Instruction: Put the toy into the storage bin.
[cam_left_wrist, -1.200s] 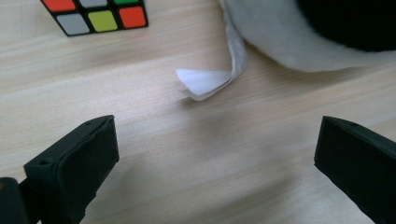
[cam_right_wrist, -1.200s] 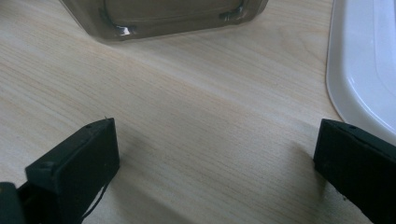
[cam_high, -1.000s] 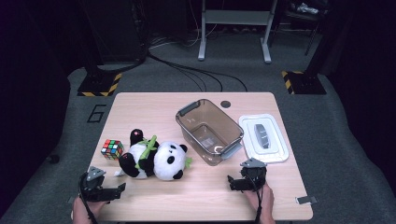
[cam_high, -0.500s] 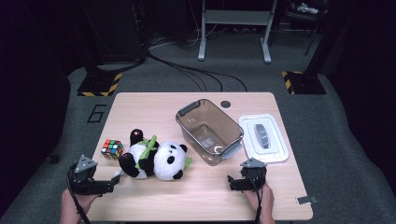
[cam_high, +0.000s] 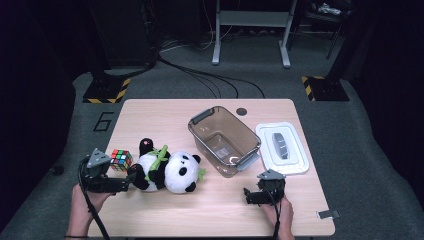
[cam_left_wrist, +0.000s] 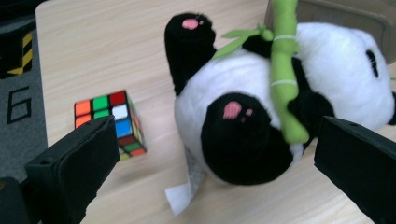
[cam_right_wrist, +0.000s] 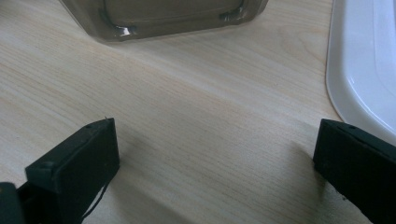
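Nearest the person, the left gripper (cam_high: 127, 184) lies low at the table's (cam_high: 165, 220) left front corner, its matte black jaws spread wide and gripping nothing, pointed at the plush panda (cam_high: 167, 170). The right gripper (cam_high: 248, 195) rests near the front edge on the right, jaws likewise parted over bare pale wood grain.

The left gripper view brings the panda (cam_left_wrist: 261, 116) close: soft nap, rounded white belly, black feet with pink pads, a green felt bamboo stalk (cam_left_wrist: 285, 79) strapped across the chest, and a white fabric tag at its base (the high view is too small to show that tag). The toy lies on its back just ahead of the jaws, with its near foot between their tips but untouched. Beside it sits a glossy puzzle cube (cam_left_wrist: 114, 122), its far faces hidden.

The right gripper view cuts off the clear smoky plastic bin (cam_right_wrist: 163, 14) at the top and the smooth white lid (cam_right_wrist: 364, 60) at the right; from above the bin (cam_high: 225, 140) stands open, rectangular with grey handles, and the lid (cam_high: 282, 147) lies flat just beside it.
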